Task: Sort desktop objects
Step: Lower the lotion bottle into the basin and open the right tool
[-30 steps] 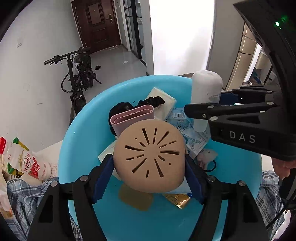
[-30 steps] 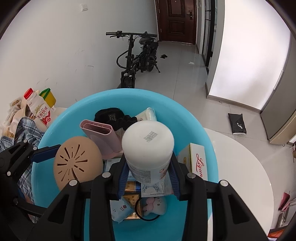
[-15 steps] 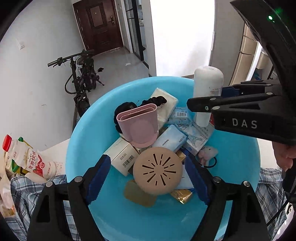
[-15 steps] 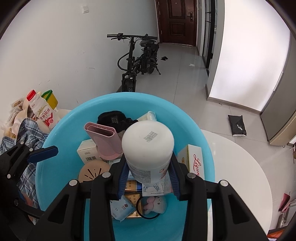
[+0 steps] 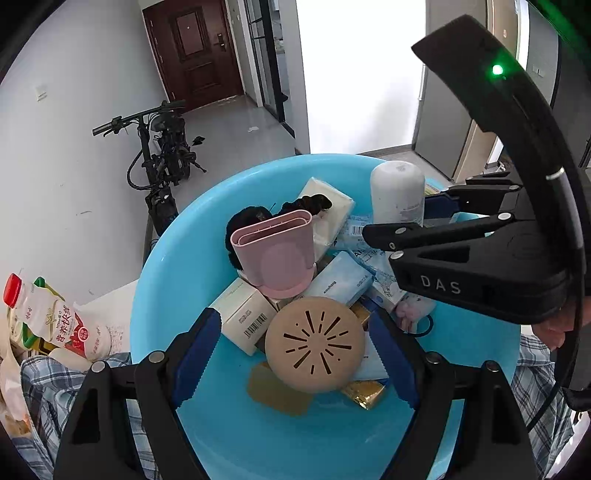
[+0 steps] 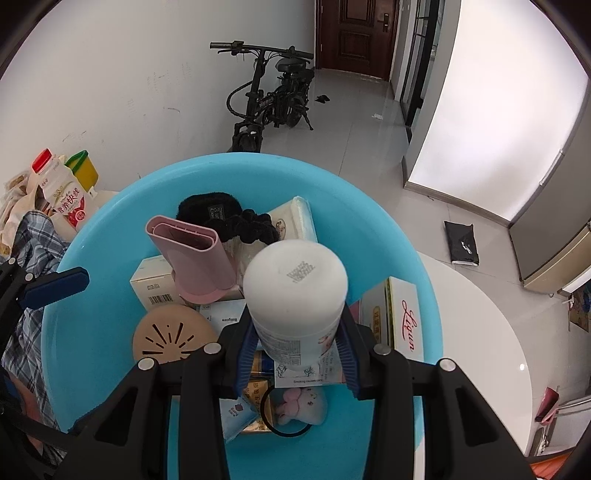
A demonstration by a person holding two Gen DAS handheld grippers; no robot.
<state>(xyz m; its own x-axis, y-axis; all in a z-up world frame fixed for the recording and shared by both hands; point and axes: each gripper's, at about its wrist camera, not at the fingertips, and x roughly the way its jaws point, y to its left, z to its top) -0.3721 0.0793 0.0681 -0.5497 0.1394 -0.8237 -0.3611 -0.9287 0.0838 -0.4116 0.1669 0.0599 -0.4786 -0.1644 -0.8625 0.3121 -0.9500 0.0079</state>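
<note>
**Right gripper clamped on white bottle; left gripper empty over basin**

Right gripper (image 6: 297,356): blue pads pressed on both sides of the white bottle (image 6: 295,295), held upright above the blue basin (image 6: 92,332). Grip sits low on the label; the base faces the camera.

Left gripper (image 5: 295,363): jaws spread wide, nothing between the pads. The tan slotted disc (image 5: 315,344) lies in the basin below the gap, touching neither pad, resting on the pile.

Basin contents, near to far:
- gold foil packet (image 5: 364,392) and a flat tan card (image 5: 275,387) on the basin floor, beside the disc
- pink plush charm (image 6: 303,406) on a black ring, under the bottle
- cream barcode box (image 5: 243,319), light blue tissue packs (image 5: 338,284)
- pink slotted holder (image 5: 275,254), upright on the pile
- box with red script (image 6: 404,314) along the right wall
- black scrunchie (image 6: 255,225), black cloth (image 6: 208,210), white wipes pack (image 6: 293,218) at the far side

In the left view the right gripper crosses in front, hiding the basin's right part.

Outside the basin: plaid cloth (image 5: 40,387), milk bottle with red cap (image 6: 61,195), white tabletop (image 6: 480,350). Beyond: e-bike (image 6: 269,96) at the wall, dark door (image 6: 356,35).
</note>
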